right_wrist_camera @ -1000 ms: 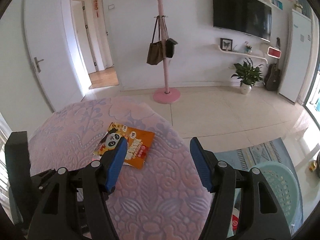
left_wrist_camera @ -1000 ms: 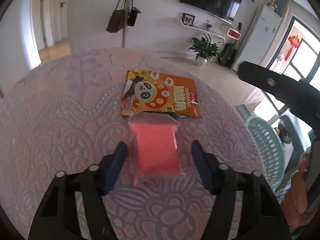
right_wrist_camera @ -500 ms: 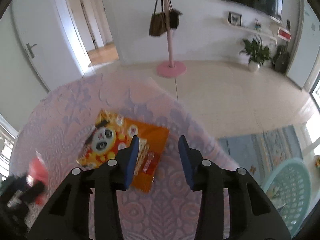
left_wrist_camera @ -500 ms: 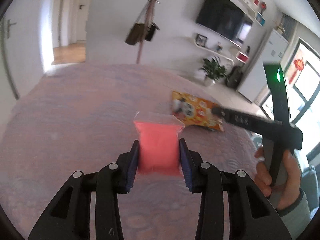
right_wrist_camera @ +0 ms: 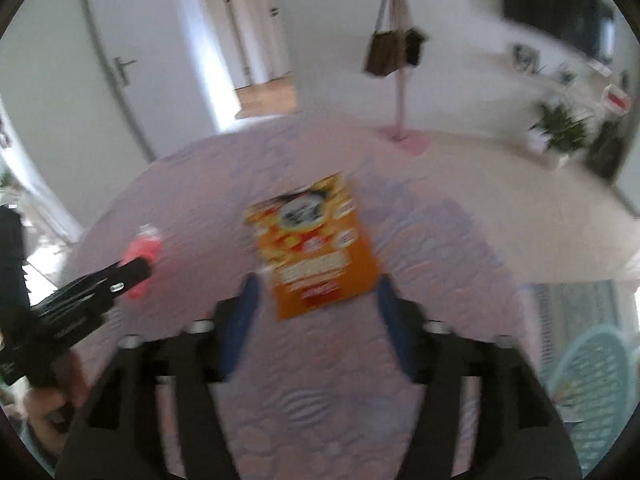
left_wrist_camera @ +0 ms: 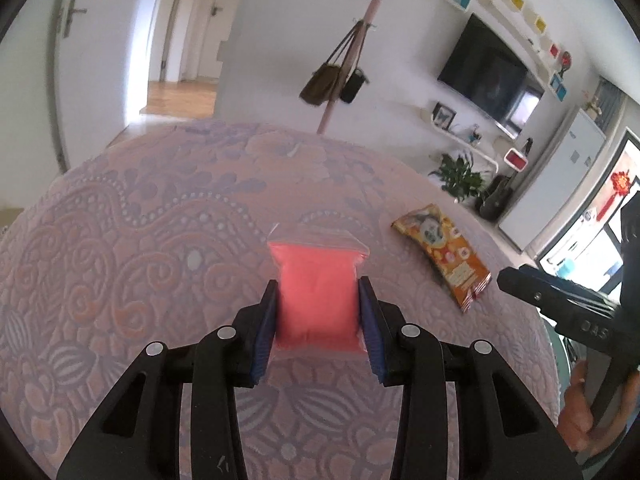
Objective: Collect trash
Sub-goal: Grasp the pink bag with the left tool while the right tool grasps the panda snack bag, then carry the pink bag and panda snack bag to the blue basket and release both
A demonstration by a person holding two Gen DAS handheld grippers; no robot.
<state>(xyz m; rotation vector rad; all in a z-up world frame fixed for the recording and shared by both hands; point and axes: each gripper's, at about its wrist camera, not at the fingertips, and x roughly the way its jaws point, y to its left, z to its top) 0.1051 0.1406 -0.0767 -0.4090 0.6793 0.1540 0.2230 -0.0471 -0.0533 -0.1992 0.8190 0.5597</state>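
My left gripper (left_wrist_camera: 318, 300) is shut on a pink plastic packet (left_wrist_camera: 316, 288) and holds it above the table. The packet also shows in the right wrist view (right_wrist_camera: 142, 256), gripped by the left tool. An orange panda snack bag (right_wrist_camera: 314, 246) lies flat on the pink patterned tablecloth (right_wrist_camera: 320, 380). My right gripper (right_wrist_camera: 316, 292) is open, its blue fingers on either side of the bag's near edge, just above it. The bag also shows in the left wrist view (left_wrist_camera: 444, 248), with the right tool (left_wrist_camera: 568, 308) beside it.
A light green mesh basket (right_wrist_camera: 592, 380) stands on the floor at the right of the table. A pink coat stand with bags (right_wrist_camera: 396, 60) is beyond the table. The table's far edge (left_wrist_camera: 240, 126) is rounded.
My left gripper closed on the pink packet and lifted it away to the left. My right gripper moved down to the snack bag and opened wider around it.
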